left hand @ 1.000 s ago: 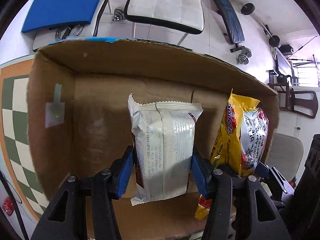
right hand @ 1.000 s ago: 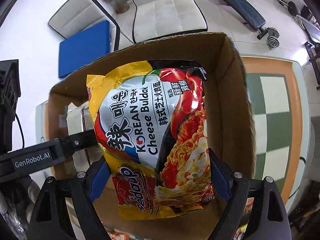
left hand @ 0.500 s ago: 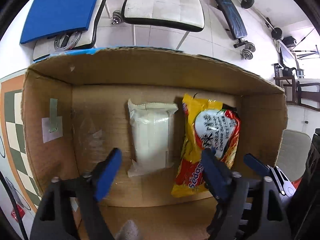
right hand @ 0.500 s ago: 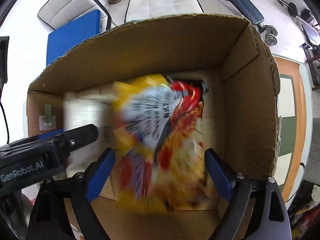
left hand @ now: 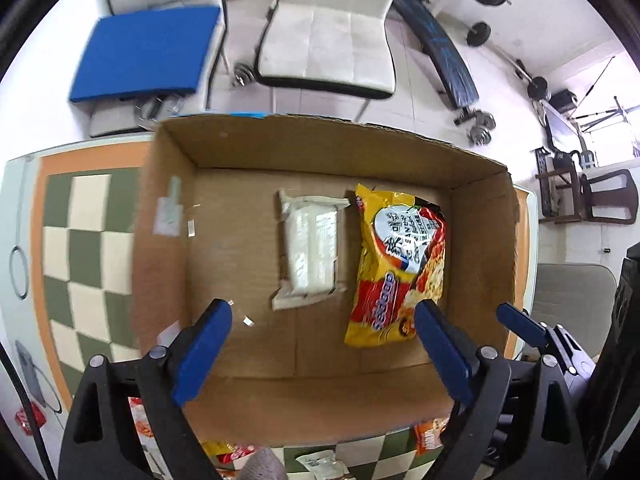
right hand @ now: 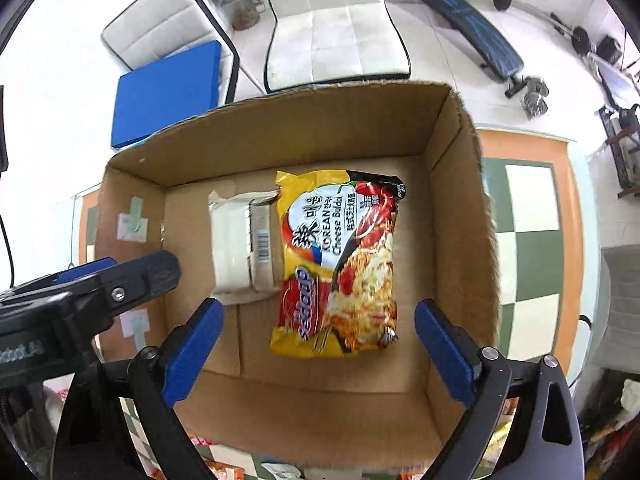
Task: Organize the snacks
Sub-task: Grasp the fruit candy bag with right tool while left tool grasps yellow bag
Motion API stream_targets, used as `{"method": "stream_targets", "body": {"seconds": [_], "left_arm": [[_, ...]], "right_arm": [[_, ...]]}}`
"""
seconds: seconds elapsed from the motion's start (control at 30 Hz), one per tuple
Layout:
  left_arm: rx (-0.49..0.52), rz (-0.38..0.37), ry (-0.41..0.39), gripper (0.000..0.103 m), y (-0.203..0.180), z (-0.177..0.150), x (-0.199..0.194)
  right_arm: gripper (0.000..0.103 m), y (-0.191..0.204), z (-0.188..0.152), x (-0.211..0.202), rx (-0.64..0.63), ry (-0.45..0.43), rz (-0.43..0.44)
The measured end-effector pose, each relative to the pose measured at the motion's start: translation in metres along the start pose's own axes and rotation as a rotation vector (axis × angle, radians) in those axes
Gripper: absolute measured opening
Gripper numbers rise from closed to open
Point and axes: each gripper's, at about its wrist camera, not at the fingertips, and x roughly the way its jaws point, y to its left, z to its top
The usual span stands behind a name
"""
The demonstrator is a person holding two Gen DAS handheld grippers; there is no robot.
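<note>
Jaws of the left gripper (left hand: 322,354) are seen wide and opening, nothing between the pads; it hangs above the box (left hand: 482,240).

Left wrist view: two packs lie flat on the box floor. The white pack (left hand: 310,252) sits mid-floor, the noodle pack (left hand: 398,264) just right of it, edges close or touching at the far end; contact cannot be settled. Both are judged light. Film on both is judged slick and crinkly, with brittle contents, so a gentle pinch across the short width at mid-body is advised, not at the crimped seams. Left third of the box floor is bare apart from small tape scraps (left hand: 248,321). A taped label (left hand: 168,216) is on the left box wall. More packets (left hand: 320,462) lie on the checkered table (left hand: 86,240) in front of the box.

Right wrist view: jaws of the right gripper (right hand: 316,350) are also wide and opening, empty, above the noodle pack (right hand: 340,268). The white pack (right hand: 242,246) lies left of it, on its side with barcode up. The left gripper (right hand: 116,284) is seen over the box's left wall. Box walls are the main obstruction: any re-grasp must come from above. Chairs (right hand: 336,24) and a blue pad (right hand: 166,94) behind the box are well clear.
</note>
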Motion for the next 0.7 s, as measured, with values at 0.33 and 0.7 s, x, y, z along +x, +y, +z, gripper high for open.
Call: {"method": "stream_targets", "body": {"seconds": [0.33,0.7], "left_arm": [[-0.043,0.049,-0.138,0.093,0.027,-0.09,-0.063],[-0.337,0.003,-0.005,0.093,0.145,-0.205,-0.022]], "right_arm": [[0.099,0.018,-0.066,-0.058,0.0,-0.087,0.07],[0.099,0.04,-0.179,-0.011,0.029,0.094,0.185]]}}
